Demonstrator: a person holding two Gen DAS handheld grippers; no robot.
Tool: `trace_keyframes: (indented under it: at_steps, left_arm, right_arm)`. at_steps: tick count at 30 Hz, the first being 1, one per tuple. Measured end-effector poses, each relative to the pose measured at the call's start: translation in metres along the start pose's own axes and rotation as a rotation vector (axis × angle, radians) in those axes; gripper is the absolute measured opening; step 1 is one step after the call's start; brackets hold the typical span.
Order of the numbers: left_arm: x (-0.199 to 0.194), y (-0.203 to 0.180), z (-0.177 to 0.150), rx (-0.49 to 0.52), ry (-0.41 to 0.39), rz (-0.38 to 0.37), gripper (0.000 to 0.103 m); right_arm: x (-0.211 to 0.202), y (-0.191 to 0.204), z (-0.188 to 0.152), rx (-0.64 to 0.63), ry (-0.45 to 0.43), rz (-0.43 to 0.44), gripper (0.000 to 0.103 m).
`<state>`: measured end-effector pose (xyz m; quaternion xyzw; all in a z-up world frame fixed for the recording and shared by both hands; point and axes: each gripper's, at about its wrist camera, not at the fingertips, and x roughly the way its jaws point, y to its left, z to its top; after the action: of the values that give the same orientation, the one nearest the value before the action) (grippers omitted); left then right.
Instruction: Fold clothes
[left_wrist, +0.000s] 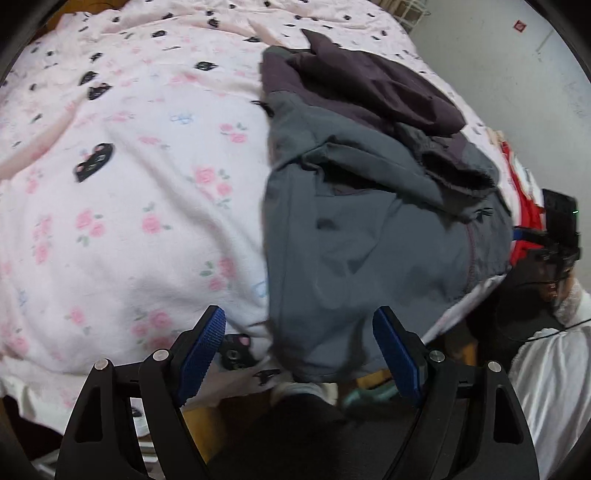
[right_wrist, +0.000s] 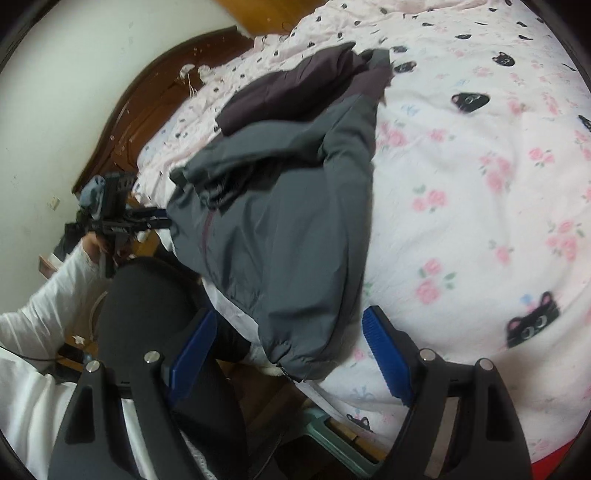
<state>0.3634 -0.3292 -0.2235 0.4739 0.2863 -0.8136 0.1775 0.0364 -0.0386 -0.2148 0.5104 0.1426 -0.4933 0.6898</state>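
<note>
Both tongs stand released, gripping nothing: the left gripper hovers over the near hem of the grey jacket, the right gripper over its near corner. One jacket lies lengthwise on the flowered bedspread, its dark purple part bunched toward 12 o'clock. It looks light, limp and slick; hem corners and shoulder seams seem the best holds.

Bed with pink floral cat-print blanket, grey-purple jacket on it
</note>
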Motion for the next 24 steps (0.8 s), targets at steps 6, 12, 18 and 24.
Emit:
trace_keyframes:
  at_steps: [6,12,18,24]
  left_arm:
    - [0.011,-0.014,0.0,0.066,0.056,-0.009,0.078]
    - [0.018,-0.032,-0.001,0.144,0.096,0.015,0.056]
    - [0.008,-0.023,-0.006,0.071,0.063,-0.014,0.019]
    - [-0.012,-0.029,-0.02,0.054,0.001,-0.058,0.005]
  right_arm:
    - [0.026,0.005,-0.01,0.004,0.049,0.0,0.068]
    - [0.033,0.005,-0.014,0.009,0.071,-0.001,0.05]
    - [0.034,0.005,-0.015,0.018,0.081,0.017,0.023]
    - [0.016,0.022,-0.009,-0.026,0.062,0.062,0.018]
